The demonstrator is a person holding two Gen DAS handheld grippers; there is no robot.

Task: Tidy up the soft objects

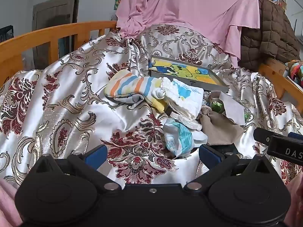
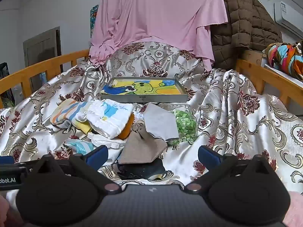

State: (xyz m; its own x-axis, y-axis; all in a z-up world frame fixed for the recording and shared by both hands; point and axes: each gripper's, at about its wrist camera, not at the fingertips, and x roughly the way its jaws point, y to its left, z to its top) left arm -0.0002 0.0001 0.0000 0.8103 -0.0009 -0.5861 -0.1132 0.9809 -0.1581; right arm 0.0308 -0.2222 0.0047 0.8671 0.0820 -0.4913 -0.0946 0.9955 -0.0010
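A bedroom in a home. A bed with an orange wooden rail (image 2: 47,64) fills both views, spread with a shiny floral satin cover (image 2: 236,113). At 12 o'clock a pink sheet (image 2: 161,19) hangs over a matching pillow (image 2: 151,60); at 1 o'clock a brown quilted jacket (image 2: 242,28) is draped. A door (image 2: 41,53) stands at 10 o'clock, a wall air conditioner (image 2: 287,17) at 2 o'clock. Small cloths and socks (image 2: 106,117) lie heaped mid-bed.

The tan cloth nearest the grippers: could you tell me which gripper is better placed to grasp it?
Probably the right gripper: its open jaws straddle the tan cloth. From the left gripper, that cloth sits off to the side.
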